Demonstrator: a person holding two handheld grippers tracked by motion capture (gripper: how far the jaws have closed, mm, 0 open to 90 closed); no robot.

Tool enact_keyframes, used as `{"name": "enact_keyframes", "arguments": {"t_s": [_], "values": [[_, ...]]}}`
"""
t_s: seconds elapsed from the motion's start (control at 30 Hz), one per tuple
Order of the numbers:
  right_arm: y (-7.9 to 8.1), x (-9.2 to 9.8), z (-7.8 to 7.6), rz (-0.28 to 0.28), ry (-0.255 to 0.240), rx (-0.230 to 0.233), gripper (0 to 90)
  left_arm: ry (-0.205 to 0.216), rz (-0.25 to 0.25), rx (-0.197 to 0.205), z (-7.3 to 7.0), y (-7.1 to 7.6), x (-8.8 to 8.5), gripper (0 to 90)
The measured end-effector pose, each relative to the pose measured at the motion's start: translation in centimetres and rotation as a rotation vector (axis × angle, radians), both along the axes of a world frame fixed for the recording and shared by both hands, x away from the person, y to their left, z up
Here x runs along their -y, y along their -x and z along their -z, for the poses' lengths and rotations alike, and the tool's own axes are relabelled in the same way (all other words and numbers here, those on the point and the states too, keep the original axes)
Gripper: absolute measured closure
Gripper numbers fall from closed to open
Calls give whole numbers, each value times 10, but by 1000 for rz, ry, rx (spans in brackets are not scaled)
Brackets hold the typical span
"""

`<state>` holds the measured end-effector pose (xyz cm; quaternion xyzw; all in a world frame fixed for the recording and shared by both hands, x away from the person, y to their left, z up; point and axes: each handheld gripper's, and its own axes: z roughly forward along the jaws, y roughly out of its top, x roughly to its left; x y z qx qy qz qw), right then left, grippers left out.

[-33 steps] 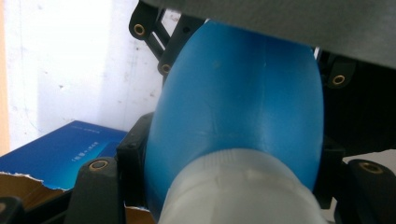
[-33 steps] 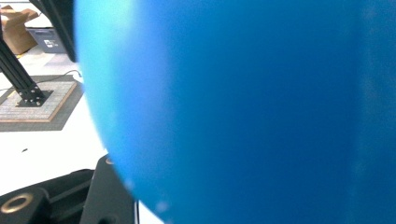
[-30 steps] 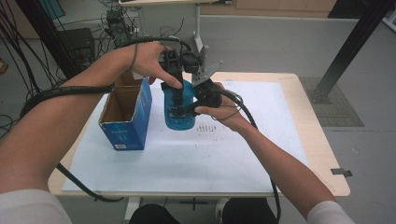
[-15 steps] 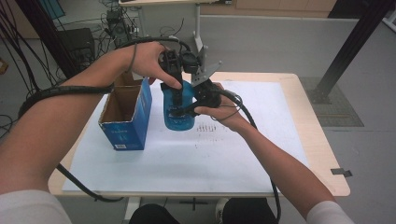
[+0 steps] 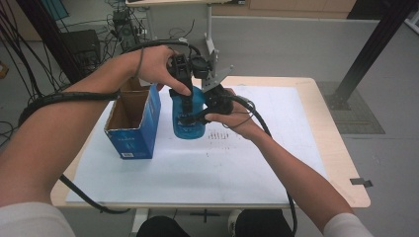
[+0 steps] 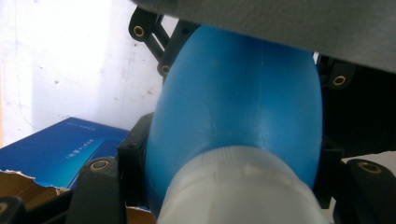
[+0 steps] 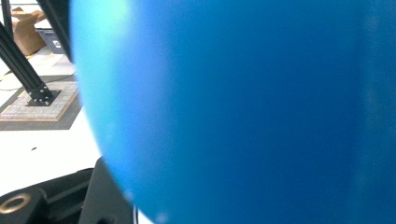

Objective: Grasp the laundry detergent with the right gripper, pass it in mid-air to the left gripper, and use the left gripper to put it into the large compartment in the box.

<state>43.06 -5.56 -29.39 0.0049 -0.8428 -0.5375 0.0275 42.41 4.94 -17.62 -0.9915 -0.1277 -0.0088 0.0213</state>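
Note:
A blue plastic bottle with a white cap hangs upright just above the white paper, held by both grippers. My left gripper comes down from above and is shut on the bottle's neck; in the left gripper view its black jaws press on both sides of the bottle just behind the cap. My right gripper reaches in from the right and is shut on the bottle's body, and its view is mostly blue bottle wall with one black jaw at the lower left.
An open blue cardboard box stands on the paper just left of the bottle, seen also as the box. White paper covers the wooden table. A black post's base stands beyond the right edge. Cables trail from both grippers.

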Motion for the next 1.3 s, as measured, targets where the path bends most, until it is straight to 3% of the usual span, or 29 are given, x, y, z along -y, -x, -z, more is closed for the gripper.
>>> {"name": "enact_keyframes", "arguments": {"t_s": [1.3], "values": [[0,0,0,-13,0,0,424,-6,-3,5,0,2,0,364]]}}
